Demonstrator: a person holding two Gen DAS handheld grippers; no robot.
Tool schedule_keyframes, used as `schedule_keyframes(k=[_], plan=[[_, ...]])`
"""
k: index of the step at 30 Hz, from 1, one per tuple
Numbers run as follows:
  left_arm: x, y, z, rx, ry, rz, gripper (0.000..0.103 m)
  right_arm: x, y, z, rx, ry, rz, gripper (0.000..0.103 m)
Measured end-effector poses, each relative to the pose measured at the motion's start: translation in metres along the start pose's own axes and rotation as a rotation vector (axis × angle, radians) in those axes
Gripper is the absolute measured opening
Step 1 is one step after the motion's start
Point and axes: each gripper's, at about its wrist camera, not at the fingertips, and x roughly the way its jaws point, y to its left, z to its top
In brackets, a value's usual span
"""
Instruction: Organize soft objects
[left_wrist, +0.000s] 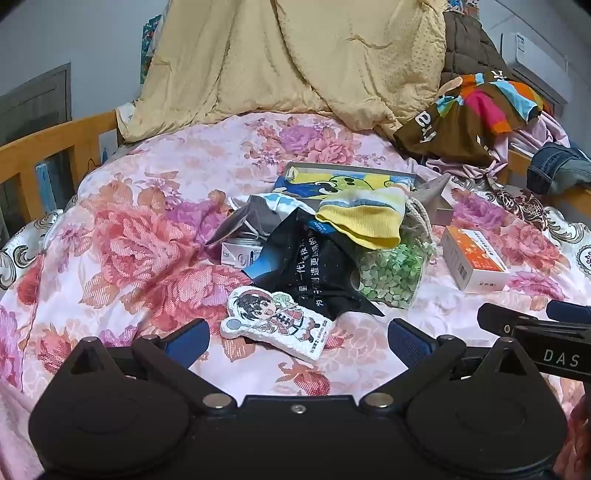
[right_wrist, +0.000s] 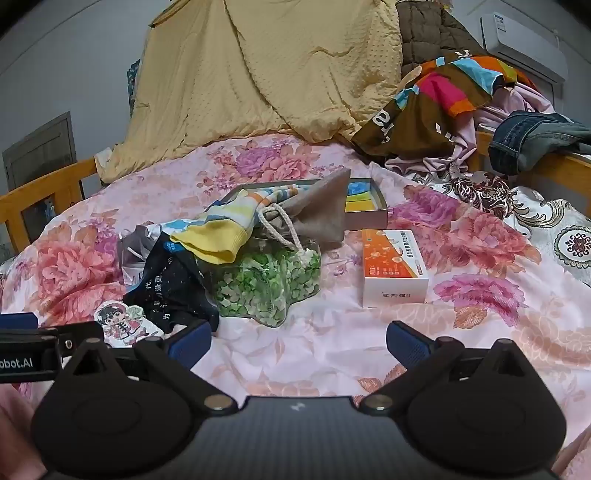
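Jaws released on both sides, spread wide, nothing between the blue pads. Left gripper (left_wrist: 298, 334) low over the floral bedspread (left_wrist: 122, 236), angled down toward a flat cartoon-figure cushion (left_wrist: 275, 325) lying just ahead of the gap between its fingers. Right gripper (right_wrist: 298, 338) beside it, likewise angled down, over bare bedspread; tip of it visible at the right edge of the left wrist view.

Soft objects heaped mid-bed, well short of either pair of jaws:
- black cloth with white printed characters (left_wrist: 314, 273), crumpled, corner touching the cartoon cushion
- yellow knit piece (left_wrist: 364, 221) with striped end, draped on top of the heap
- clear pouch of green star shapes (right_wrist: 269, 284), rope drawstring trailing across it
- grey-brown fabric bag (right_wrist: 325, 210) leaning against the shallow box
- grey and white packaging at the far left of the heap, partly buried; contents not legible

Shallow open box (right_wrist: 369, 218) behind the heap, colourful printed cloth inside. Orange-and-white carton (right_wrist: 393, 269) to the right, apart from the heap, lying flat.

Tan quilt (left_wrist: 295, 55) bunched at the head of the bed. Multicoloured garment (left_wrist: 476, 107) and jeans (right_wrist: 532, 140) piled at far right. Wooden bed rail (left_wrist: 44, 147) at left.
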Motion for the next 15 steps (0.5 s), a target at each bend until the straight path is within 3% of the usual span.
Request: schedule_keyframes(k=[15], plan=[[0.0000, 0.0007, 0.0001, -0.001, -0.001, 0.001, 0.102, 0.0011, 0.0010, -0.0004, 0.003, 0.004, 0.001, 0.103]])
